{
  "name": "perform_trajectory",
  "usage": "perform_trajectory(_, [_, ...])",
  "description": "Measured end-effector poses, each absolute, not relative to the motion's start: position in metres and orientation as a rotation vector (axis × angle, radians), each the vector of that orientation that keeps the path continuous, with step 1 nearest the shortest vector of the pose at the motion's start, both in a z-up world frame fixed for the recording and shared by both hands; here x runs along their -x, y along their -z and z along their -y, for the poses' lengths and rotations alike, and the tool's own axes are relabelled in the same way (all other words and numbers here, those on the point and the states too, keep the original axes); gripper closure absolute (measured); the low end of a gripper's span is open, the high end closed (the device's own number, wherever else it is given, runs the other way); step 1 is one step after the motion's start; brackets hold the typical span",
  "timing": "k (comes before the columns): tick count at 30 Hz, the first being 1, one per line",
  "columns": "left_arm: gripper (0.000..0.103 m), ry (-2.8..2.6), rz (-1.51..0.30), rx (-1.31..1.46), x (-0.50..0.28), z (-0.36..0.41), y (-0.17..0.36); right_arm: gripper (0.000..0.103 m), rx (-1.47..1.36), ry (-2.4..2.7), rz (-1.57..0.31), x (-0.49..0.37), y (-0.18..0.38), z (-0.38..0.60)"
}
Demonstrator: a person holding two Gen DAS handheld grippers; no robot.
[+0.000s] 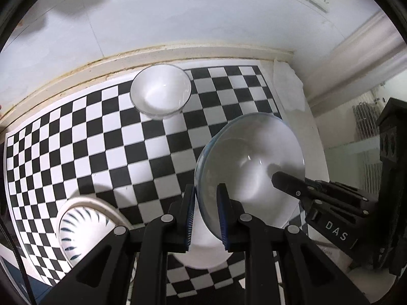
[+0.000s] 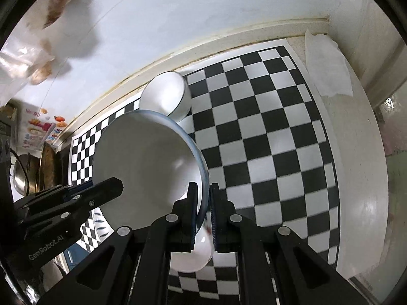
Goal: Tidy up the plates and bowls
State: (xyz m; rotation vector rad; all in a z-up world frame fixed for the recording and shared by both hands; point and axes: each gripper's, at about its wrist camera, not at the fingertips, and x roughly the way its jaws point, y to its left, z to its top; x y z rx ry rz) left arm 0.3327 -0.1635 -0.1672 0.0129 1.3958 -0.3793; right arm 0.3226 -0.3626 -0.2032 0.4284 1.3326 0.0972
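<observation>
I hold the blue-rimmed white plate [image 1: 250, 167] by opposite edges, left gripper [image 1: 206, 212] and right gripper [image 2: 203, 212] both clamped on its rim; the plain white bowl [image 1: 160, 92] and blue-patterned bowl [image 1: 81, 231] wait unstacked (barely begun, I'd judge).

Two plates [image 1: 250, 167] [image 1: 76, 231], two bowls [image 1: 160, 90] [image 1: 203, 254]

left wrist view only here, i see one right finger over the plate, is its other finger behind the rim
Observer: Yes. The right gripper straddles the rim of the plate, one pad inside and one outside, closed on it.
Operator: anything past the mat end by the striped bowl
Observer: A metal pan sits just beyond that end of the checkered mat.
</observation>
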Motion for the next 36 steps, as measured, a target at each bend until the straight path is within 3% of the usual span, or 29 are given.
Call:
perform_trajectory(13, [0.088, 0.373, -1.504, -0.014, -0.273, 0.132, 0.21, 0.092, -0.415, -0.101, -1.411, -0.265, 0.228, 0.325])
perform_trajectory(24, [0.088, 0.339, -1.591, -0.052, -0.266, 0.131, 0.259, 0.092, -0.378, -0.066, -1.507, -0.254, 0.281, 0.309])
perform_trajectory(36, [0.088, 0.312, -1.603, -0.134, -0.267, 0.138, 0.274, 0.091, -0.339, -0.053, -1.557, -0.254, 0.295, 0.299])
